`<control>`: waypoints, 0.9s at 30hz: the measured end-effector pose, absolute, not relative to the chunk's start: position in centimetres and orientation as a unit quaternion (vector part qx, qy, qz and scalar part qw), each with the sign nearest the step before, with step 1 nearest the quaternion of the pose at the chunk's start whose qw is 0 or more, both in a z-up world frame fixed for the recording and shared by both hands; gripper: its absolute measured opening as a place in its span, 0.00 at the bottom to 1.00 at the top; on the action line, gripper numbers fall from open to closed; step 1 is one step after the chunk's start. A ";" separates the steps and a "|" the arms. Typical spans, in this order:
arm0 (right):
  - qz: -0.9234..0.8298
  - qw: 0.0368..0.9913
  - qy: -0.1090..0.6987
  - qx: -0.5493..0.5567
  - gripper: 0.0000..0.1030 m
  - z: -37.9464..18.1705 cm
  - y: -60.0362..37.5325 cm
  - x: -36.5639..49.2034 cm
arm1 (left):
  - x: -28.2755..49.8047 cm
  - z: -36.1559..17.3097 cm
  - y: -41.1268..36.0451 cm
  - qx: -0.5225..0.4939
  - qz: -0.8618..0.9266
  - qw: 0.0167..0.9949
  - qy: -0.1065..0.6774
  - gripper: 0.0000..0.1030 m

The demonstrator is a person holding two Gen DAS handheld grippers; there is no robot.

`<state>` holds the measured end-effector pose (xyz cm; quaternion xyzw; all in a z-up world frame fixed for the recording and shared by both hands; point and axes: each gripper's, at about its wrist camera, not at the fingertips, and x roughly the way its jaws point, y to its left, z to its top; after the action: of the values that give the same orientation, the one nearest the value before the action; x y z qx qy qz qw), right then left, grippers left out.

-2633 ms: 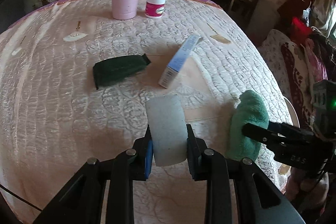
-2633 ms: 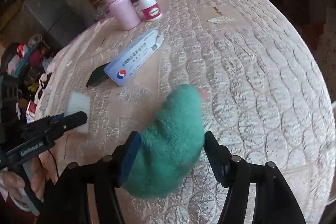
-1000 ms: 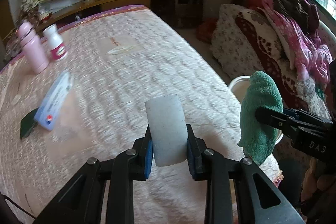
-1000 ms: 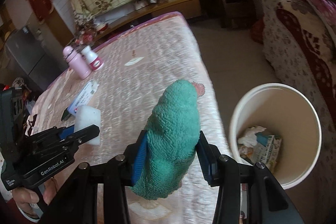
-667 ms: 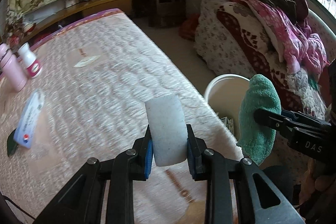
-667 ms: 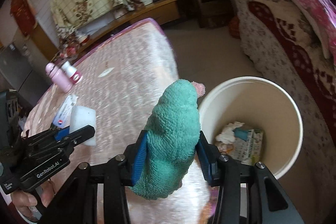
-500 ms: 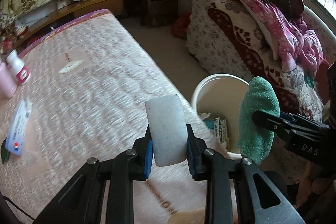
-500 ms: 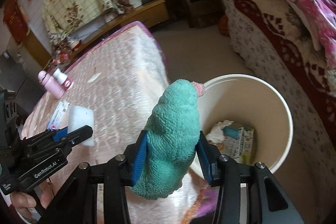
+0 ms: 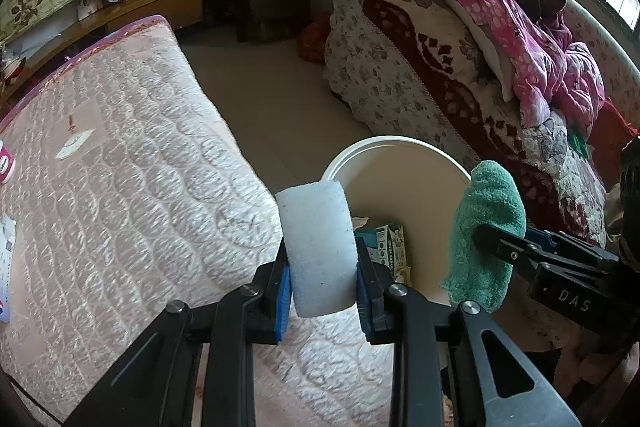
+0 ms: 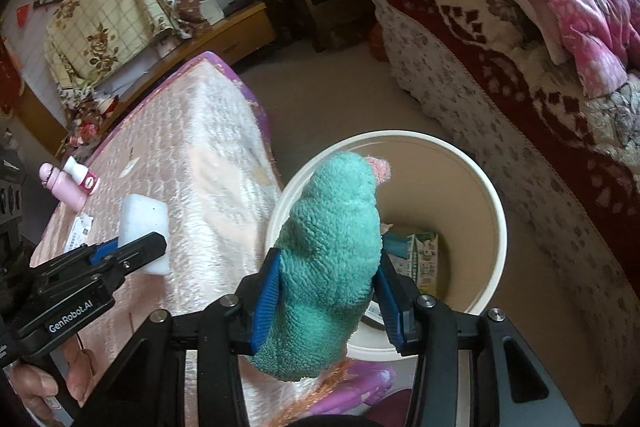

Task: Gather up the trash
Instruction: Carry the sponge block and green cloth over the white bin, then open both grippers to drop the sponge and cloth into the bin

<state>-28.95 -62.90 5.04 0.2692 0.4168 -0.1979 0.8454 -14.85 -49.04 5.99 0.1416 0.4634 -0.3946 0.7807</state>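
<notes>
My left gripper [image 9: 322,291] is shut on a white sponge block [image 9: 318,247], held over the edge of the pink quilted bed [image 9: 120,195] beside a cream waste bucket [image 9: 400,147]. My right gripper [image 10: 328,291] is shut on a teal fluffy cloth [image 10: 332,251], held above the near rim of the bucket [image 10: 494,211]. Inside the bucket lie a green-and-white carton [image 10: 424,259] and crumpled paper. The cloth also shows in the left wrist view [image 9: 486,235], and the sponge in the right wrist view [image 10: 144,223].
A pink bottle [image 10: 60,187] and a white bottle with a pink label [image 10: 82,175] stand far back on the bed. A sofa with a floral cover and heaped pink clothes [image 9: 520,39] flanks the bucket. Bare floor [image 9: 272,99] lies between bed and sofa.
Both grippers have swung right from the bed's middle toward its edge, each still holding its item. The bucket has come into view and now lies just below the cloth.
</notes>
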 end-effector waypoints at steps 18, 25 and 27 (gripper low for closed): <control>-0.222 0.833 0.427 0.272 0.49 3.0 -64.9 -28.4 | -14.8 4.0 -52.2 0.120 -0.445 0.744 0.485 0.32; -0.251 0.826 0.424 0.273 0.68 2.8 -65.7 -28.9 | -14.8 3.5 -51.9 0.114 -0.450 0.741 0.484 0.55; -0.247 0.824 0.427 0.279 0.67 2.6 -65.7 -29.1 | -14.7 3.5 -51.3 0.116 -0.447 0.742 0.486 0.55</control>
<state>-29.12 -65.71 2.60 0.2793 0.4270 -0.2473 0.8237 -14.67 -51.34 3.45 0.1160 0.4863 -0.4472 0.7417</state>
